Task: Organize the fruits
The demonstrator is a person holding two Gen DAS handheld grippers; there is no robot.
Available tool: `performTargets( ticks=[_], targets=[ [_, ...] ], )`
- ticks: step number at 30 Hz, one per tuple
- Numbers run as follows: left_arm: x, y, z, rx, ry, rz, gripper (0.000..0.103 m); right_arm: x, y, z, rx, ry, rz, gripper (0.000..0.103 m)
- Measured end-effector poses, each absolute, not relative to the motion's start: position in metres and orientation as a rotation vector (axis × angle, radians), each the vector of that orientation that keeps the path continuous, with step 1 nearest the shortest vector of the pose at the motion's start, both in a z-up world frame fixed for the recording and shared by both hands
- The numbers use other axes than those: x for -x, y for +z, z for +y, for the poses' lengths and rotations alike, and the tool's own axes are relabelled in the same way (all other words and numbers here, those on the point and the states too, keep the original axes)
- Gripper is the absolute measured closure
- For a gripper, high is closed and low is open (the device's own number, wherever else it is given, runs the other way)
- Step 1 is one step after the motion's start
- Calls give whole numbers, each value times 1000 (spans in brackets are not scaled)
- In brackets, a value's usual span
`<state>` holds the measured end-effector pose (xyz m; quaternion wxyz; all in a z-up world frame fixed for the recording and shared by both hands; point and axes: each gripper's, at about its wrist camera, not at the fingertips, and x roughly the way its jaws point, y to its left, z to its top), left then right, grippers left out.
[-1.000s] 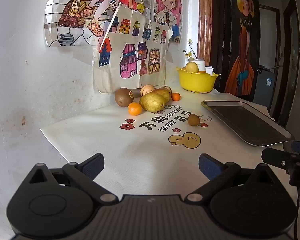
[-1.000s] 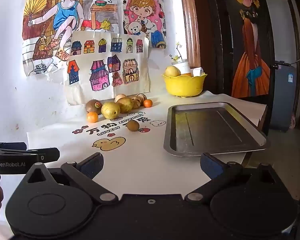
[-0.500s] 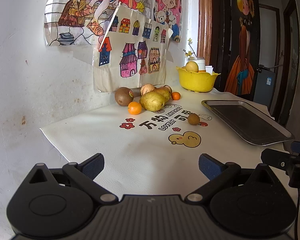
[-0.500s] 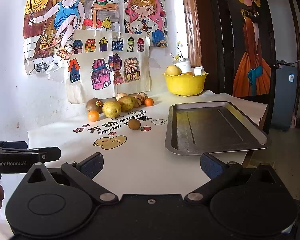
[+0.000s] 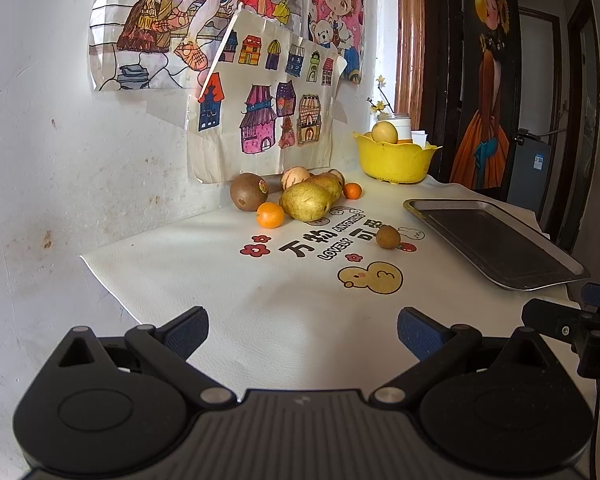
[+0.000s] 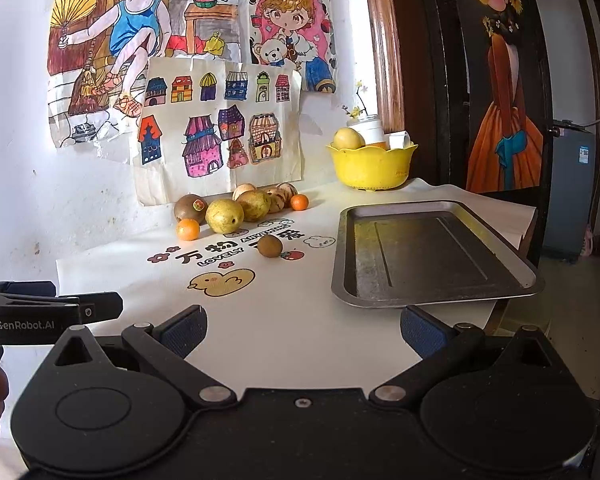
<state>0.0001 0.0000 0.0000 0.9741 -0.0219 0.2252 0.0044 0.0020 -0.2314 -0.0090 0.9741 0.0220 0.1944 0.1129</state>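
A cluster of fruit lies at the wall on the white mat: a brown kiwi, pears, two small oranges and others behind. One small brown fruit sits alone mid-mat. A dark metal tray lies on the right. My left gripper is open and empty over the mat's near edge. My right gripper is open and empty, just before the tray's near rim.
A yellow bowl holding a pale round fruit and white containers stands at the back by the wall. Drawings hang on the wall behind the fruit. The table's edge drops off right of the tray. Each gripper shows at the side of the other's view.
The right gripper has edged slightly forward toward the table. The left gripper has barely moved. Both stay open.
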Motion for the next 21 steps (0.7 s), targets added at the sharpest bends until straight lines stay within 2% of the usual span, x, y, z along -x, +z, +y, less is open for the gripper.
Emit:
performTargets(
  ticks=[21],
  targets=[
    [0,0,0,43,10,457,1,-2,-10,-229,-43,229,396,0]
  ],
)
